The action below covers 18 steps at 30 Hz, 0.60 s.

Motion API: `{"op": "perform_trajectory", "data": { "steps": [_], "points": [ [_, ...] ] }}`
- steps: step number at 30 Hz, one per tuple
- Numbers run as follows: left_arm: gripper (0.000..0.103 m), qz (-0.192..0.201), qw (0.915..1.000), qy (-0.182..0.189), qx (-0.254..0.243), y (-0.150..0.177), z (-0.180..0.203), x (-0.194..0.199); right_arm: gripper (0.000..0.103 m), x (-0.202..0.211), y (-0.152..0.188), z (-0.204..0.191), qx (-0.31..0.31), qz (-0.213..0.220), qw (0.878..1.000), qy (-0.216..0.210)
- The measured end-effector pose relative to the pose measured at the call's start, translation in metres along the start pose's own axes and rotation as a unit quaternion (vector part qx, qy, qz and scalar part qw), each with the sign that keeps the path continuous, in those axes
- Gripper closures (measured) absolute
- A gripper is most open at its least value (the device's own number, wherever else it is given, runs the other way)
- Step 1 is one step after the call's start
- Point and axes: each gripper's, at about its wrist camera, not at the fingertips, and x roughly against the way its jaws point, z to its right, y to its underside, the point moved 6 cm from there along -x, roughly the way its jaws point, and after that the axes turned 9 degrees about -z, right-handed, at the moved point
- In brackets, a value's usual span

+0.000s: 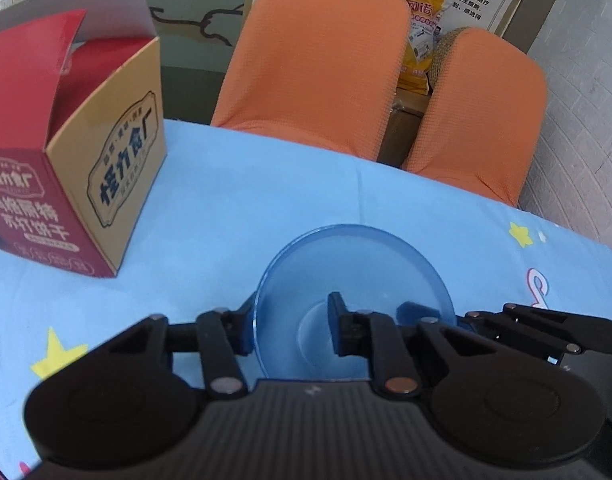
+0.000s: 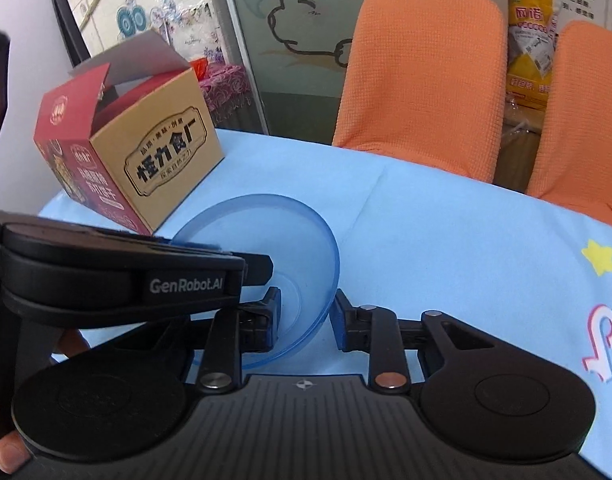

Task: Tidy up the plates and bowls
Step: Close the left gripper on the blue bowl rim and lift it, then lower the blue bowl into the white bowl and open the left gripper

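A translucent blue bowl (image 1: pixel 354 264) stands upright on the light-blue tablecloth (image 1: pixel 246 200). My left gripper (image 1: pixel 292 322) straddles the bowl's left wall, one finger outside the rim and the other inside, shut on it. In the right wrist view the same bowl (image 2: pixel 266 224) sits just ahead, and my right gripper (image 2: pixel 308 314) is shut across its right wall, with its left finger inside and its right finger outside. The left gripper (image 2: pixel 266 276) shows there from the side, reaching into the bowl. No plate is in view.
An open red and tan carton (image 1: pixel 86 168) stands on the cloth left of the bowl, close to it (image 2: pixel 146 160). Two orange chairs (image 1: pixel 318 60) (image 1: pixel 486 112) line the table's far edge. A hand's fingertips (image 2: pixel 6 456) show at the lower left.
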Motion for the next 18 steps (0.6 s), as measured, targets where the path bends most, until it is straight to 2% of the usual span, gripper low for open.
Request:
{"op": "perform_trajectory", "data": {
  "steps": [10,18],
  "points": [
    [0.086,0.011,0.9993,0.032,-0.013,0.040,0.039,0.053,0.049,0.053,0.026,-0.011,0.003,0.015,0.999,0.028],
    [0.085,0.024,0.9959,0.072,-0.050,0.111,0.099,0.105,0.044,0.132,0.083,-0.015,-0.006,0.040,0.997,0.063]
  ]
}}
